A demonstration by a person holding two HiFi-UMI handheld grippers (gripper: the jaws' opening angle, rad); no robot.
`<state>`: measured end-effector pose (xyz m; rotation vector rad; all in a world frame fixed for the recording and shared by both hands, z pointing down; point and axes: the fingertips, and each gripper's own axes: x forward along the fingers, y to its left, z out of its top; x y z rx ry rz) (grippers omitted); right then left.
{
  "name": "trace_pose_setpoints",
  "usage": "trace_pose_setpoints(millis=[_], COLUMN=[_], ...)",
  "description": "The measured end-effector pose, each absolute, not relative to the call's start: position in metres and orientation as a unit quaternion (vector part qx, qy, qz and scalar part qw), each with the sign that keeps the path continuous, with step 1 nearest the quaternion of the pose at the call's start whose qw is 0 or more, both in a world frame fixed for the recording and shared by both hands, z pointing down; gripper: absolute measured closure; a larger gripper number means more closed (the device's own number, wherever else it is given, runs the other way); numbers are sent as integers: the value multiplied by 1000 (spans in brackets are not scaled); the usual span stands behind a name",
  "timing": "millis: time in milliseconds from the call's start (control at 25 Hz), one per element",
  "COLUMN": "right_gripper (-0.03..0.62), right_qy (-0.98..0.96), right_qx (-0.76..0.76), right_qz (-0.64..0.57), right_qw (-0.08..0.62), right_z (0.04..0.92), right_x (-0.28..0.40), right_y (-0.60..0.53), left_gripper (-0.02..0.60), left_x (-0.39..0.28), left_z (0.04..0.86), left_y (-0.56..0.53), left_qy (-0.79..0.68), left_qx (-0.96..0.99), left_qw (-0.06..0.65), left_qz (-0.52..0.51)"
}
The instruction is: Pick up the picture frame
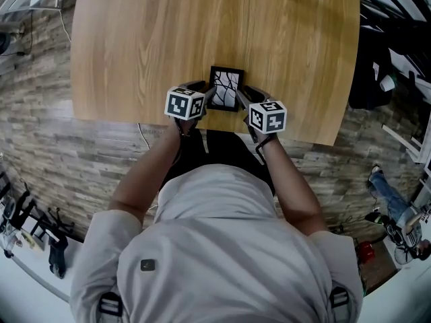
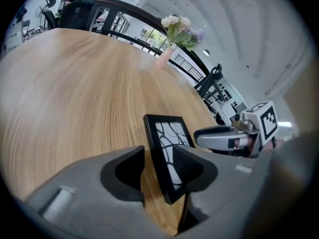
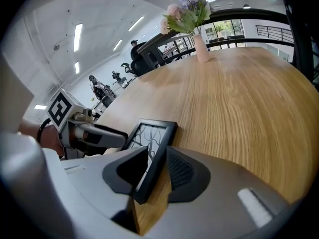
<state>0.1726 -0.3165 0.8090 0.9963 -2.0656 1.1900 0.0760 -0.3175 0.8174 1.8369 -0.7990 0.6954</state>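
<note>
Grey-shirted shoulders [image 1: 215, 247] fill the bottom of the head view, and two bare forearms reach from them to the near edge of the wooden table [image 1: 135, 39]. Close to that edge, between the two marker cubes, is the picture frame [image 1: 226, 86], a small black frame around a white sheet with dark branching lines. The left gripper [image 1: 207, 94] comes at it from the left and the right gripper [image 1: 244, 97] from the right, their tips near each other across the frame. In the left gripper view the jaws stand wide apart with the frame's left edge between them; bare wood shows between the frame and the left jaw, so nothing is clamped. The right gripper view shows the same on the other side: jaws spread wide, the frame's right edge between them, wood showing beside the right jaw. Whether the frame lies quite flat I cannot tell. At the table's far end stands a pale vase of flowers [image 3: 198, 34].
</note>
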Motion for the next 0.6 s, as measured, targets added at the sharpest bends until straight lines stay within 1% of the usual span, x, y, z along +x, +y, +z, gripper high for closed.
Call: trace_pose_setpoints(millis=[600], right_gripper=[471], right_qy=[-758], right_qx=[359], right_qz=[466], right_qw=[282], right_z=[827], right_x=[168], right_y=[-309], left_gripper=[408], left_x=[82], left_z=[821], left_y=[-316], left_qy=[-329], left_qx=[755], left_qw=[488], left_qz=[290])
